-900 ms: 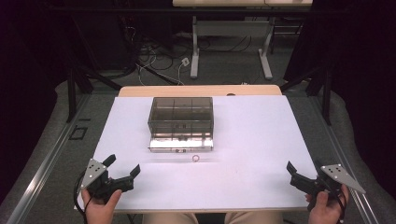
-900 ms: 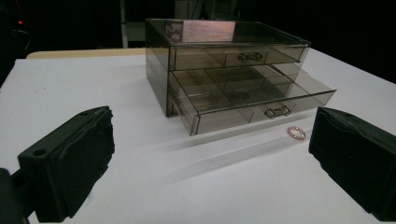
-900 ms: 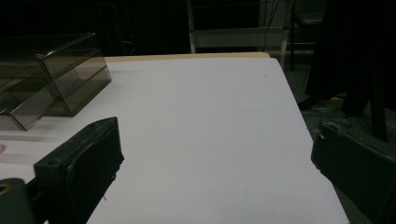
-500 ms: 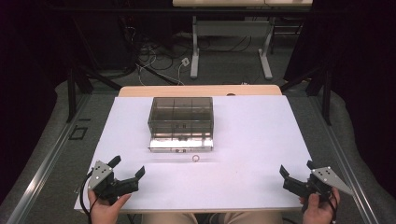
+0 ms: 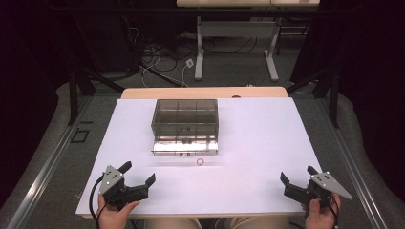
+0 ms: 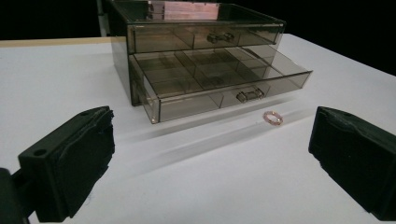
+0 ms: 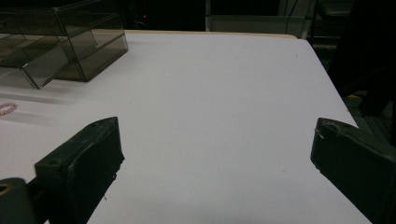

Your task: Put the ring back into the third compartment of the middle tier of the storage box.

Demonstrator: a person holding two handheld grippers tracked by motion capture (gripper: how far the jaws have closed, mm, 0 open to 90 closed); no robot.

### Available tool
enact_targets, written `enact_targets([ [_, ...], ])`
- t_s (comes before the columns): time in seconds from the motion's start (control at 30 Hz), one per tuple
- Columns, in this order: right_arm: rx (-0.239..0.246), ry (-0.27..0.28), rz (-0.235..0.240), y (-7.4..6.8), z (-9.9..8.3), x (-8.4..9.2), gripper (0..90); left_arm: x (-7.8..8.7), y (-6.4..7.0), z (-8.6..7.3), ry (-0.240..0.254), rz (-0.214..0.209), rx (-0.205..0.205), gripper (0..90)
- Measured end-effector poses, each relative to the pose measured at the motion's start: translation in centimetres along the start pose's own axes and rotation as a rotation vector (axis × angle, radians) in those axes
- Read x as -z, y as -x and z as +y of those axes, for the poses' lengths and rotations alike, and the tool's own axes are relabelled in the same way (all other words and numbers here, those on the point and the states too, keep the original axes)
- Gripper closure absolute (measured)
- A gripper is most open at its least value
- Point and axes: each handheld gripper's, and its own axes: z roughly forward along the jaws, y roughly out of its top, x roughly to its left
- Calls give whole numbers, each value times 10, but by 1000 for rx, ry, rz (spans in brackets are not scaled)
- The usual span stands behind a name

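Observation:
A smoky see-through drawer box (image 5: 185, 112) stands at the middle back of the white table (image 5: 258, 138). Its lower drawer (image 5: 185, 146) is pulled out toward me and looks empty in the left gripper view, lower drawer (image 6: 219, 79). A small pink ring (image 5: 200, 162) lies on the table just in front of the drawer, also seen as the ring (image 6: 272, 117) and the ring (image 7: 6, 108). My left gripper (image 5: 139, 172) rests near the front left edge, open and empty, aimed at the box (image 6: 196, 28). My right gripper (image 5: 297, 173) is at the front right, open and empty.
A wooden tabletop edge (image 5: 205, 92) borders the white table at the back. Beyond it, desk legs (image 5: 199, 52) and cables (image 5: 157, 57) sit on the floor. Dark curtains close off both sides.
Both hands have slid a little inward along the front edge, the left one to the right and the right one to the left. Jaws stay open; ring and box have not moved.

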Motion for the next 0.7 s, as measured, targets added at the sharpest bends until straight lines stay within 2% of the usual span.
enact_targets([
  [0.3, -1, -20, -3, 2, -2, 0, 20, -11, 12, -2, -39, -22, -42, 73],
  [0.4, -8, -15, -3, 3, -3, -1, 22, -15, 15, -3, -50, -32, -36, 103],
  [0.5, -18, -33, -4, 3, -3, -1, 23, -17, 18, -3, -58, -42, -35, 155],
  [0.7, -26, -28, 2, 5, -4, -2, 25, -24, 24, -3, -72, -70, -26, 163],
])
